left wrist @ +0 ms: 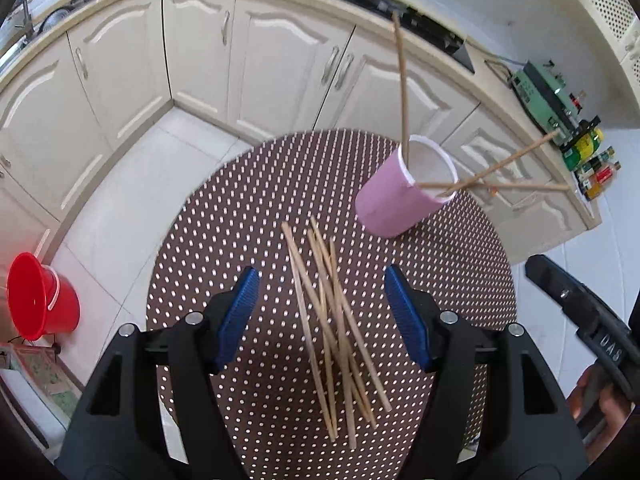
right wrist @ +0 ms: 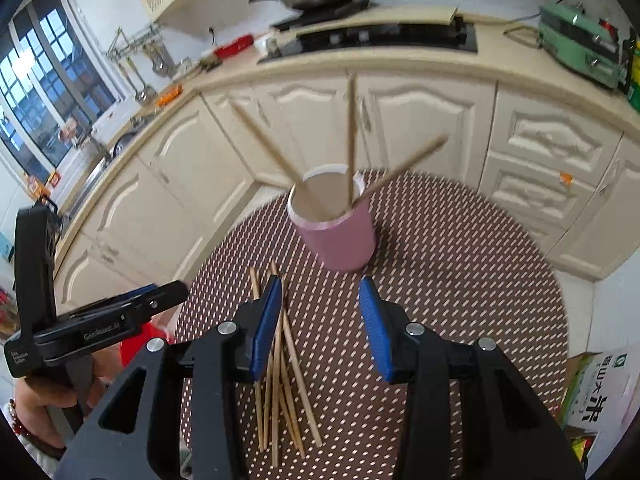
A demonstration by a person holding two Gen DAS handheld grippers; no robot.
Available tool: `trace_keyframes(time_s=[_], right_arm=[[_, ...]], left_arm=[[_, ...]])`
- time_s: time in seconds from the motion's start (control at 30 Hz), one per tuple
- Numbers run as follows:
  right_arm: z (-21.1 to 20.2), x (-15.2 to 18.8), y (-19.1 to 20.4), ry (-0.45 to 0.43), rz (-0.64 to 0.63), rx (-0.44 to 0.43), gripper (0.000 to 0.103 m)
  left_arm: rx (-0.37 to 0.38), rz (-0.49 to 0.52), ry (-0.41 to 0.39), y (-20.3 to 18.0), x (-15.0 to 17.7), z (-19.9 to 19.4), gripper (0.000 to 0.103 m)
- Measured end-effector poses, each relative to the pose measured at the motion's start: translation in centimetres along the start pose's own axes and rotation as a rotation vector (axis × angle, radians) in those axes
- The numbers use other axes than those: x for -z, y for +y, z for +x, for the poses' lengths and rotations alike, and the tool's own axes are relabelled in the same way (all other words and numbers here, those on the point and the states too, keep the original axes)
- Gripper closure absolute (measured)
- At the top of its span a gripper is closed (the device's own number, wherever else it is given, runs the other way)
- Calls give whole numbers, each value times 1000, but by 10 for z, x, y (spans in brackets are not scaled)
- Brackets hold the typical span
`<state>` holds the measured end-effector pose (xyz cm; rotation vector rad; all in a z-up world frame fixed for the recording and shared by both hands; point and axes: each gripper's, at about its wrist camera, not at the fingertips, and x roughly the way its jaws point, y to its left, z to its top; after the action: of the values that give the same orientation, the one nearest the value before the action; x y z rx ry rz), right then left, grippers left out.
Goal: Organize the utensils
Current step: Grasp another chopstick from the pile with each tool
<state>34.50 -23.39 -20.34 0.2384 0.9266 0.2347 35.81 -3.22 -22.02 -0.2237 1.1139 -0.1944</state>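
The left hand-held gripper [left wrist: 320,312] stands wide open, its blue pads [left wrist: 240,312] apart on either side of the loose chopsticks [left wrist: 334,332] and gripping nothing. The chopsticks lie in a crossed pile on the tabletop [left wrist: 248,216] (a round top under a brown dotted cover), directly below the gap between the two fingers and clear of both pads. The gripper points steeply down at the pile.

The right hand-held gripper [right wrist: 320,320] is partly open and holds nothing between its fingers. The same pile [right wrist: 280,380] lies below and mostly left of its gap, part of it hidden behind the left pad [right wrist: 266,328]; whether that pad touches a stick cannot be told. This gripper also tilts downward.

Each gripper appears in the other's view: the right one at the lower right edge of the left wrist view, the left one at the lower left of the right wrist view, with the person's hand [right wrist: 44,404] wrapped around its handle.

Beyond the fingertips of both grippers stands a pink cup [left wrist: 396,200], upright on the tabletop and well apart from the pile. It holds three chopsticks [left wrist: 402,80], leaning outward against the rim in different directions.

A red bucket [left wrist: 40,296] sits on the floor to the left of the left hand-held gripper.
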Motion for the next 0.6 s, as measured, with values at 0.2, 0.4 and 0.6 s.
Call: trace_keyframes(time_s=[0.2,0.4,0.6], right_arm=[[47,16,12,127,-11,-36,65],[96,21,25,254,-16,-92,69],[141,27,36,389,-35,-124,84]], left_arm=[[-14,-22,80,10,14,32,38],[-40,-73,125,28,18,57,38],[-64,-126,159,47,23,74,38]])
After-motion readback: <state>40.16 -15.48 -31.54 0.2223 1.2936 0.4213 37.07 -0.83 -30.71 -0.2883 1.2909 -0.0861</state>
